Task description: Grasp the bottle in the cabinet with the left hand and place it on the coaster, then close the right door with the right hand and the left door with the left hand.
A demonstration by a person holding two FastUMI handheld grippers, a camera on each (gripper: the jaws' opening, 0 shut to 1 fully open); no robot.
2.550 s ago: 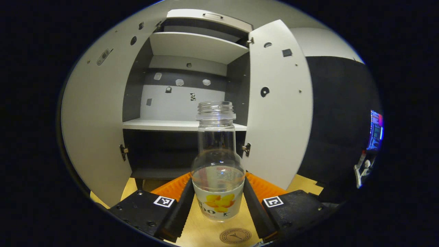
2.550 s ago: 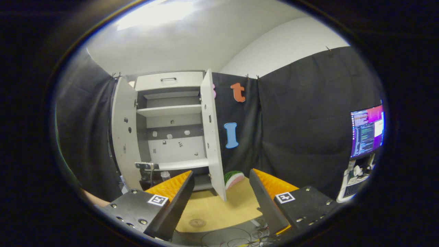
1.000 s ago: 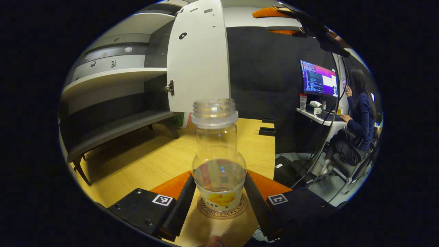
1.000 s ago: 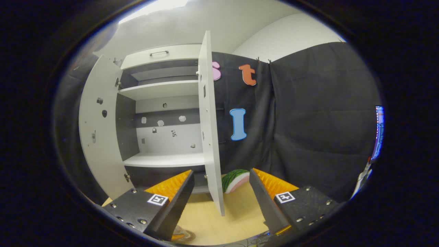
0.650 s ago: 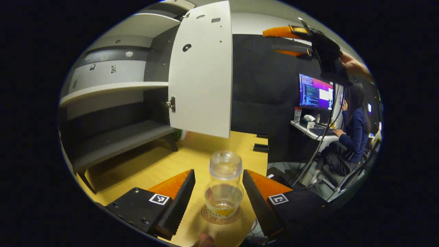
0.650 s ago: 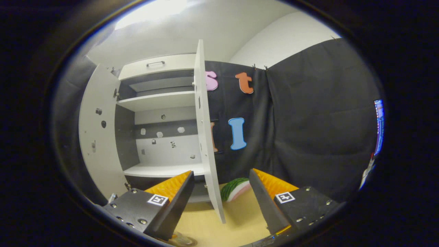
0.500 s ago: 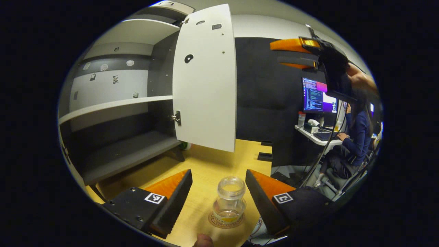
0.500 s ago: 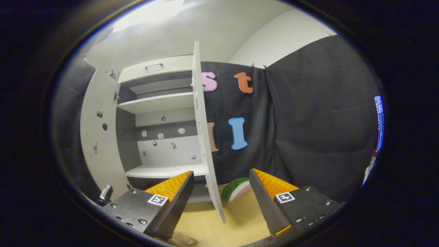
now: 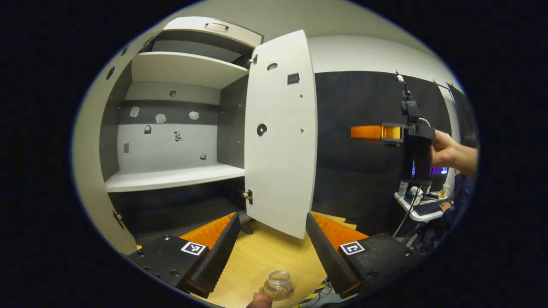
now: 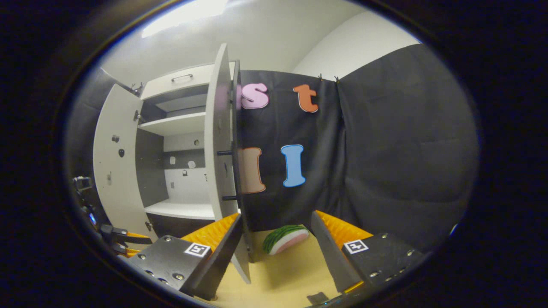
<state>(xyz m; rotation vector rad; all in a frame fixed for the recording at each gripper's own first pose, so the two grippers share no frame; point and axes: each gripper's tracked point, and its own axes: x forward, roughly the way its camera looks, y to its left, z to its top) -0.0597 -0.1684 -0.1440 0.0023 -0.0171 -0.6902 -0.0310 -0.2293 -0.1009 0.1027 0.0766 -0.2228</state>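
— Down low: bottle (image 9: 278, 284) parked on coaster (image 9: 287, 294), left gripper (image 9: 270, 240) spread wide, gripping nothing.

— Farther off: right gripper (image 10: 275, 238) gaping empty too, edging outside right door (image 10: 219, 149) for the push shut.

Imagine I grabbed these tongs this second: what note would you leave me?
Left tongs: open, holding nothing, raised above the bottle.
Right tongs: open, holding nothing, near the right door.
Bottle stands on the coaster on the table.
Done: bottle placed.
Left: shut the right door with the right tongs, then the left door with the left. Both stand open.
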